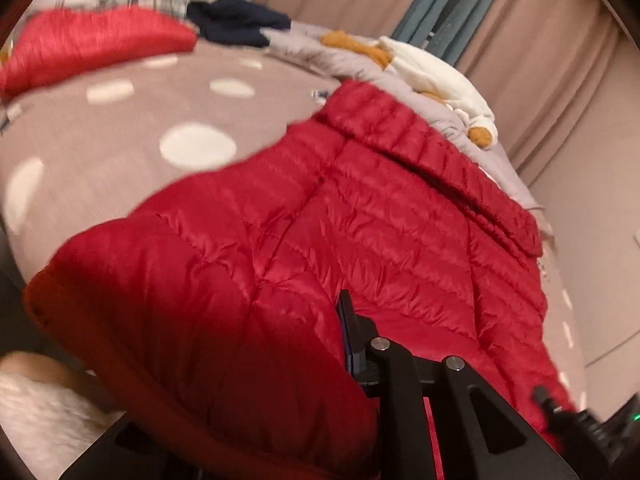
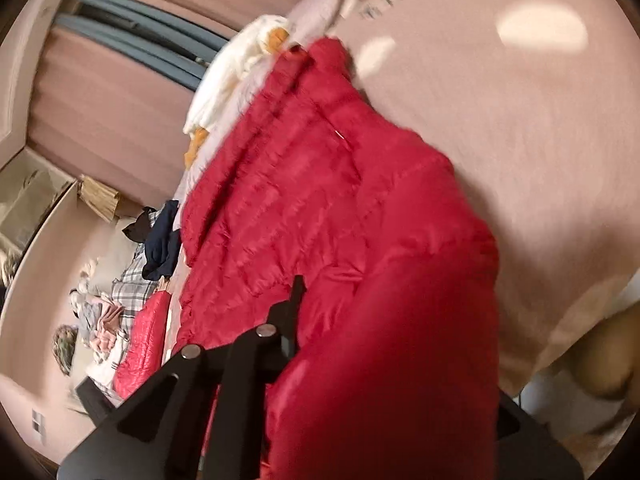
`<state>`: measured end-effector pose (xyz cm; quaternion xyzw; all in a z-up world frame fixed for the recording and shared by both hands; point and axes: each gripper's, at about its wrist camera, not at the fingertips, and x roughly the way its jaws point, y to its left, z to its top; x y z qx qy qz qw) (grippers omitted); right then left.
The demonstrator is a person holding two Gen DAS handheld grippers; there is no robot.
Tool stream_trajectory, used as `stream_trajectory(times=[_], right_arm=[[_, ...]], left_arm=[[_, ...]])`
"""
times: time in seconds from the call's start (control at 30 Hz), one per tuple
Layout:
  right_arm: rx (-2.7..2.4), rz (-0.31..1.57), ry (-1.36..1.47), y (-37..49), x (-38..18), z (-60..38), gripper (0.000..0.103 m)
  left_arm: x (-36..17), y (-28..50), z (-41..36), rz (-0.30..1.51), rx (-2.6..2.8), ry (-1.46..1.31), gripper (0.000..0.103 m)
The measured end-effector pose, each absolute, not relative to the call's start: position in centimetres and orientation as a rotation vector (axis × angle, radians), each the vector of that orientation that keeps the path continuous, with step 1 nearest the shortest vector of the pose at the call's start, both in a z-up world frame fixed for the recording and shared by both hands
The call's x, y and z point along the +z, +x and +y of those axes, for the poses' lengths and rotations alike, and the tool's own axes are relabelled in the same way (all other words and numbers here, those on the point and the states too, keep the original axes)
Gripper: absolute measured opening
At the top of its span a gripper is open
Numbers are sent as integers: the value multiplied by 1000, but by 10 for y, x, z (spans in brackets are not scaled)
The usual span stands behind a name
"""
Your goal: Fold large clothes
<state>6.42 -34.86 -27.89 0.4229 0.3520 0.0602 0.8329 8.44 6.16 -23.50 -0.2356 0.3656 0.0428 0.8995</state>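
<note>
A red quilted down jacket (image 1: 340, 220) lies across the bed's dotted taupe cover (image 1: 120, 120), its ribbed hem toward the far side. My left gripper (image 1: 320, 344) is shut on a fold of the jacket; only its right finger (image 1: 346, 320) shows, the other is buried under fabric. In the right wrist view the same jacket (image 2: 320, 200) hangs lifted over my right gripper (image 2: 332, 320), which is shut on it; one finger (image 2: 296, 300) shows, the rest is covered by red fabric.
A second red jacket (image 1: 92, 44) lies folded at the bed's far left. A dark navy garment (image 1: 236, 20), plaid and pink clothes (image 2: 120, 292), and a white-and-orange plush (image 1: 436, 72) sit along the far edge. Pink curtains (image 1: 540, 60) hang behind.
</note>
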Motion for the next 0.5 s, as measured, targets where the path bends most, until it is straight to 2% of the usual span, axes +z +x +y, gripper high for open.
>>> stream_trajectory(times=[0.5], right_arm=[[158,465,645,38,-167,-354,10]], left_arm=[[-129,43,50,467,19,-360,15]])
